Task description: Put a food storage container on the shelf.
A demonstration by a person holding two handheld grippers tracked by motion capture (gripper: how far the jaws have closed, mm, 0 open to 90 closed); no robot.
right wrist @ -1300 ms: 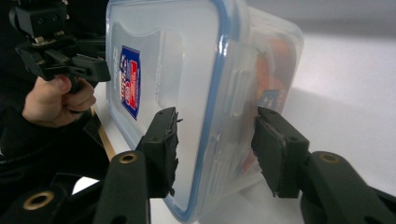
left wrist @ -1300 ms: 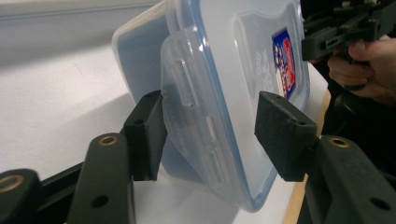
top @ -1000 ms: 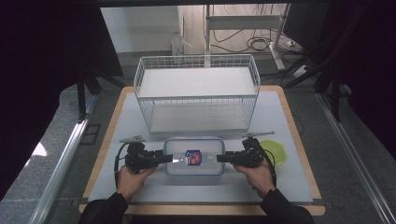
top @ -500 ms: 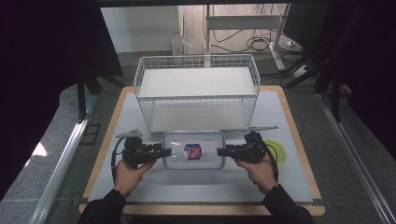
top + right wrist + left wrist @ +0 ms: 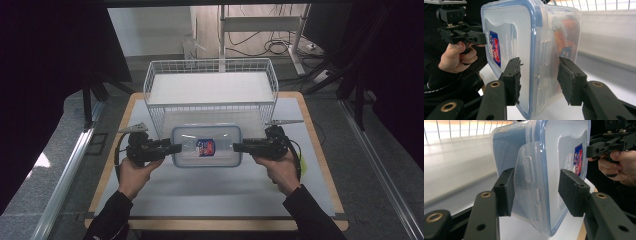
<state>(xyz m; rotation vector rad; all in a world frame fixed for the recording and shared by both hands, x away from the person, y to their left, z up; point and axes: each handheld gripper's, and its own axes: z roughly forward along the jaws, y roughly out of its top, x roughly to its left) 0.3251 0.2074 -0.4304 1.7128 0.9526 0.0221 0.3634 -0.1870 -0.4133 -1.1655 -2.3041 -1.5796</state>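
Container [image 5: 206, 145] lifted toward basket [image 5: 210, 90], left gripper [image 5: 172, 148] and right gripper [image 5: 239, 147] jaws spread around its end latches

container [image 5: 206, 145] nearer wire basket [image 5: 210, 92] | both grippers moved with it (forward)

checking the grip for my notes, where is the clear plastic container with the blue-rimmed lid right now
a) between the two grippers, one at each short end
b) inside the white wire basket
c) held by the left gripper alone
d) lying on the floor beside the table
a: the clear plastic container with the blue-rimmed lid sits between the left gripper and the right gripper, in front of the white wire basket, with each gripper's jaws straddling an end latch.
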